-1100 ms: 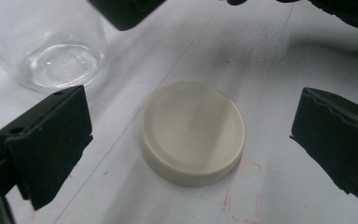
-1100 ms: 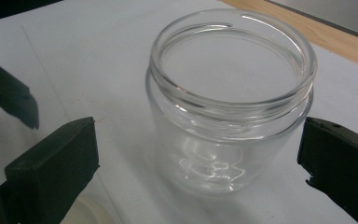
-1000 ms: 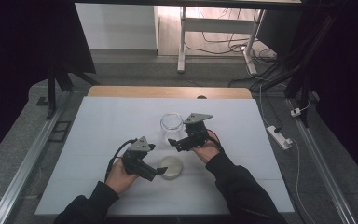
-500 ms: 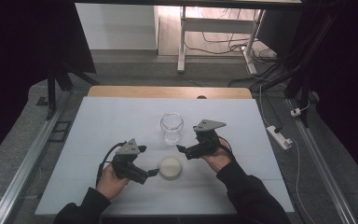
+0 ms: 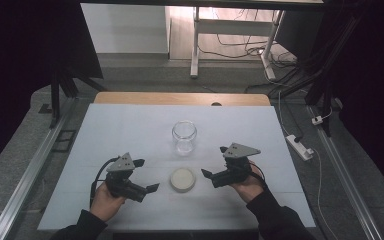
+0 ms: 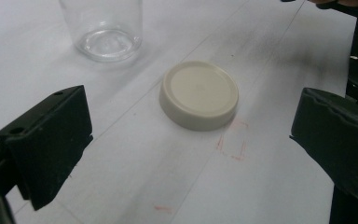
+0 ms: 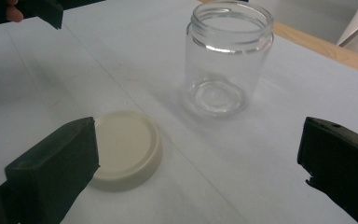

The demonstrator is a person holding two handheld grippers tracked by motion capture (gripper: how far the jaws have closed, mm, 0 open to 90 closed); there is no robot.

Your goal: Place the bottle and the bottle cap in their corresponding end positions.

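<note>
1. The left gripper (image 5: 145, 175) is held with its jaws spread wide, and nothing is gripped.
2. A cream lid (image 6: 199, 94) is seen flat on the white table (image 5: 130, 130), ahead of those jaws and between their lines.
3. The right gripper (image 5: 215, 162) is likewise wide open and empty.
4. A clear glass jar (image 7: 229, 59) stands upright and uncapped ahead between the right jaws; the lid lies just beside the left-hand jaw.
</note>
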